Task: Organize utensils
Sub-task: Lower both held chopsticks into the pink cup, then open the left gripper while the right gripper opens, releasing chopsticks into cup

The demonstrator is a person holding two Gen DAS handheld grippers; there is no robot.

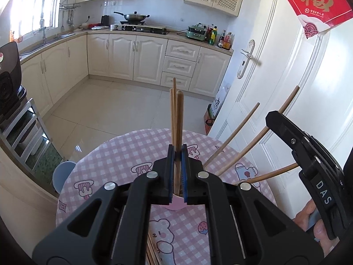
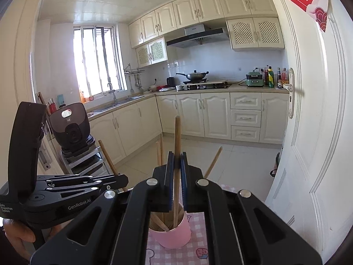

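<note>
Left tongs (image 1: 177, 154) pressed together on a small bundle of wooden chopsticks (image 1: 175, 114), blue pads pinching the sticks on both sides, tips rising straight beyond the fingers. Directly under these tongs, a sliver of pink cup (image 1: 175, 204) showing between the fingers, the bundle's lower ends reaching down into it. Beneath all that, the desk (image 1: 106, 167) with its pink checked cloth printed with cartoon figures (a bear, a strawberry, mugs). To the right of the left tongs, four loose chopsticks (image 1: 231, 137) fanning out at a slant from the cup's direction. Further right, the black body of the other tool (image 1: 308, 161), with a hand (image 1: 308, 220) gripping its handle at the lower edge. Right tongs (image 2: 177, 156) likewise pressed together, pinching a single chopstick (image 2: 177, 137) held nearly upright, its lower end standing inside the pink cup just below and ahead of the fingers, among several others leaning on the rim. Pink cup upright on the checked cloth, close under the right tongs. To the left of the right tongs, the other tool seen side-on, a hand (image 2: 15, 236) under it. Beyond both tongs, pale tiled floor (image 1: 106, 106), then cream cabinets (image 1: 136, 55), a wok (image 1: 134, 17) on the hob, bottles (image 1: 220, 36) toward the right, and a white door (image 1: 297, 70) with a red paper ornament (image 1: 315, 4).
</note>
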